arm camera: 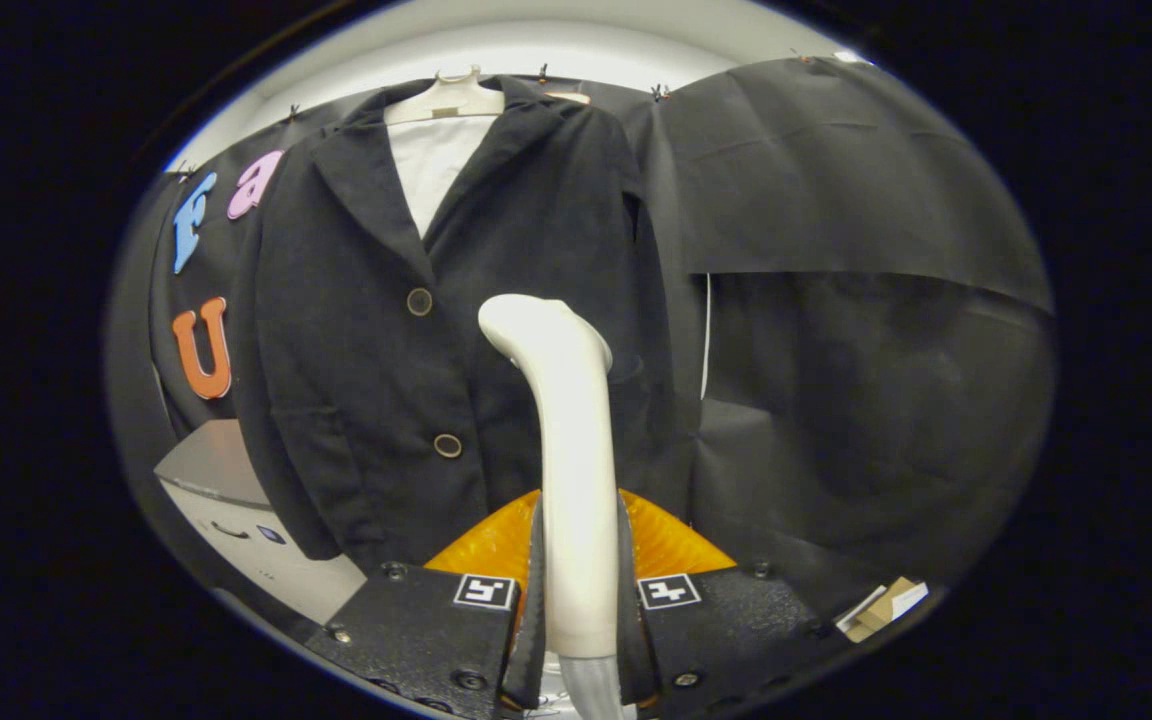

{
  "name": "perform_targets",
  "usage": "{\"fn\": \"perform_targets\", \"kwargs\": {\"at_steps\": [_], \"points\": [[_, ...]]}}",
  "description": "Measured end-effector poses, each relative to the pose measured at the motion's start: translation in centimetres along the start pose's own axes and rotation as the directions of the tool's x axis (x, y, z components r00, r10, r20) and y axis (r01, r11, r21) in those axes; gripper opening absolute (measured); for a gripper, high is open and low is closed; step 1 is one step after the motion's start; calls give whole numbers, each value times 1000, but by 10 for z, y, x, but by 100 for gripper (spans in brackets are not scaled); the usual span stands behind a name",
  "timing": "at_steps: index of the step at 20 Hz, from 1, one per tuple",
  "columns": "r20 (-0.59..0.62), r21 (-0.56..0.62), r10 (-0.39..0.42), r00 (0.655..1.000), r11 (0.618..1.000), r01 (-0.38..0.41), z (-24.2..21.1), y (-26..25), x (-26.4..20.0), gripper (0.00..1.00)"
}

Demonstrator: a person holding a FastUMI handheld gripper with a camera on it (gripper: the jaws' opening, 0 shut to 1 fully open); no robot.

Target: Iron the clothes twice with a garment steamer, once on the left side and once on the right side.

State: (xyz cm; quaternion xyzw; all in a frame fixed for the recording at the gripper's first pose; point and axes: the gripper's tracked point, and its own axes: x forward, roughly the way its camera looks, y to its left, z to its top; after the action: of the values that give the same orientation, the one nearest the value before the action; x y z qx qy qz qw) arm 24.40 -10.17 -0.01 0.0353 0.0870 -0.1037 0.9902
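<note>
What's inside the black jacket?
A white shirt peeks out between the jacket's lapels, on a pale hanger. Lower down the buttoned front covers it. The tool grips the steamer in front.

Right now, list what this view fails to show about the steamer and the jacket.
- Steamer: the head's steam face points away at the jacket; whether they touch can't be told.
- Jacket hem: hidden behind the steamer handle and gripper, whose fingers clamp the handle.
- Jacket's sleeve beyond the steamer: lost against the black cloth.
- White shirt: covered below the lapels.
</note>
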Motion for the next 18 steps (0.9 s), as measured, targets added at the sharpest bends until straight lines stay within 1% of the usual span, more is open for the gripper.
{"fn": "perform_targets", "kwargs": {"at_steps": [8,18], "points": [[-31,3,-33,999,999,33,-37,1,-5,32],[-143,11,-44,989,999,46,-103,0,-6,31]]}}
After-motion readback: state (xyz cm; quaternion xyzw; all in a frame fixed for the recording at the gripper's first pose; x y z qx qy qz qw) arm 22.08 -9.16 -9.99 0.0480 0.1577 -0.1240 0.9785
